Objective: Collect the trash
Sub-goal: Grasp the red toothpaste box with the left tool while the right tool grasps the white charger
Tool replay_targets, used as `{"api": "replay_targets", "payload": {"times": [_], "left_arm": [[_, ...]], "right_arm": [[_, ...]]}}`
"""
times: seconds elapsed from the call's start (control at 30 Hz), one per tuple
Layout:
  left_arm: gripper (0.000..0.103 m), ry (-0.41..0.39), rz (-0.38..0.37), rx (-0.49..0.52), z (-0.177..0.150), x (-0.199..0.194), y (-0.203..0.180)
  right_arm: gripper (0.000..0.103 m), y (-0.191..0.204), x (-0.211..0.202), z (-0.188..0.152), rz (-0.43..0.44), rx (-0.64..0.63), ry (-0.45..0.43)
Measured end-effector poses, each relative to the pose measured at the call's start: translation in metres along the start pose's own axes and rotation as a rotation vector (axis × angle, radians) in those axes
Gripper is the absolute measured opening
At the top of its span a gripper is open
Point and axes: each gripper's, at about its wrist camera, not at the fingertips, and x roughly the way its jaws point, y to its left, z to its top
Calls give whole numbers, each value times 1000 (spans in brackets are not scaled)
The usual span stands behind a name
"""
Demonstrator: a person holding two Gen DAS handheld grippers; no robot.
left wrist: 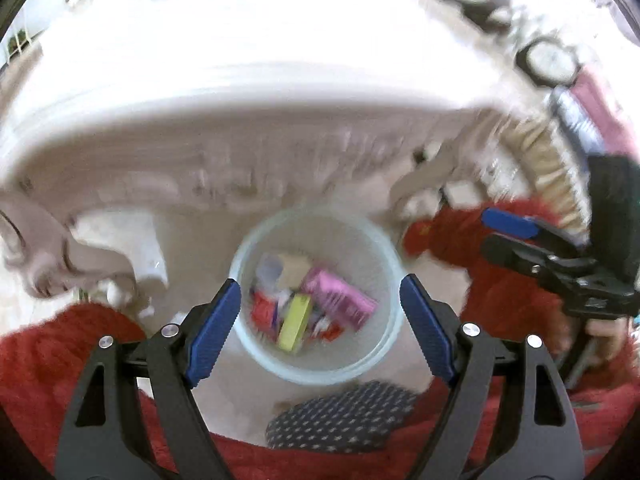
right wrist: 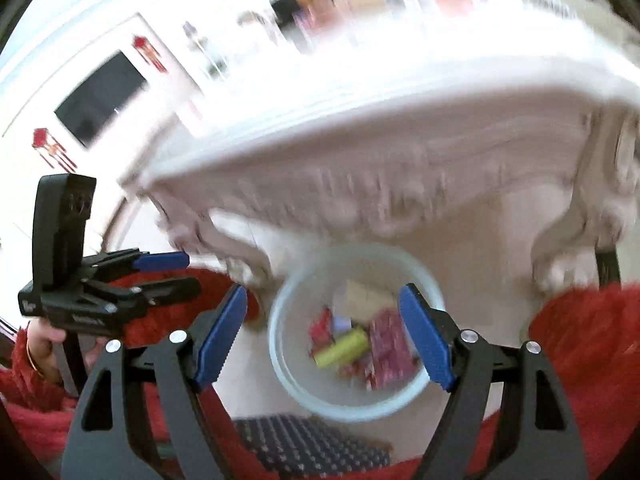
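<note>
A pale blue round bin point(left wrist: 384, 364) stands on the floor below the white table, holding trash: a pink box point(left wrist: 340, 298), a yellow-green box point(left wrist: 296, 322) and red wrappers point(left wrist: 262, 312). My left gripper point(left wrist: 320, 330) hangs above the bin, open, nothing between its blue pads. In the right wrist view the same bin point(right wrist: 288, 364) shows the yellow-green box point(right wrist: 342, 347) and pink box point(right wrist: 388, 346). My right gripper point(right wrist: 322, 334) is open and empty above it. Each gripper appears in the other's view, at the right point(left wrist: 504, 236) and at the left point(right wrist: 176, 272).
An ornate white table point(left wrist: 240, 92) with a carved apron looms over the bin; its leg point(right wrist: 576, 240) stands right of the bin. Red fuzzy sleeves point(left wrist: 52, 360) frame both views. A dark dotted slipper point(left wrist: 340, 416) lies near the bin. A black screen point(right wrist: 100, 96) is on the far wall.
</note>
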Motion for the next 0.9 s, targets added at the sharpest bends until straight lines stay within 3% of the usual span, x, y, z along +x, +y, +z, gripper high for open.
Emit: {"api": "replay_targets", "payload": {"times": [0.03,0.1,0.17,0.23,0.3,0.43,0.6,0.67,0.9], "left_arm": [[80,-33,4,-1,10,-12,-1],[90,-106,33,-3,36,-34,-1],[92,-174,83,-10,66,-44,-1],[92,-214,164,-53,97,-45,1],[92,-279,186,-91,136,-42,3],[92,-375,302,-183,226,-11,8],[92,-330,345,-304,309,46,22],[92,-313,409,-295,330,63,21],[92,-292,523,-275,365,95,27]], "right_arm": [[75,1,-8,9,-15,-14,-33],[75,4,-21,27,-56,-51,-99],[75,3,-31,50,-109,-95,-177],[75,-2,-34,76,-188,-135,-238],[75,-10,-34,103,-236,-166,-290],[75,-39,-10,188,-380,-206,-350],[75,-82,65,295,-396,-199,-235],[74,-89,92,319,-406,-226,-178],[73,-102,150,357,-418,-277,-53]]}}
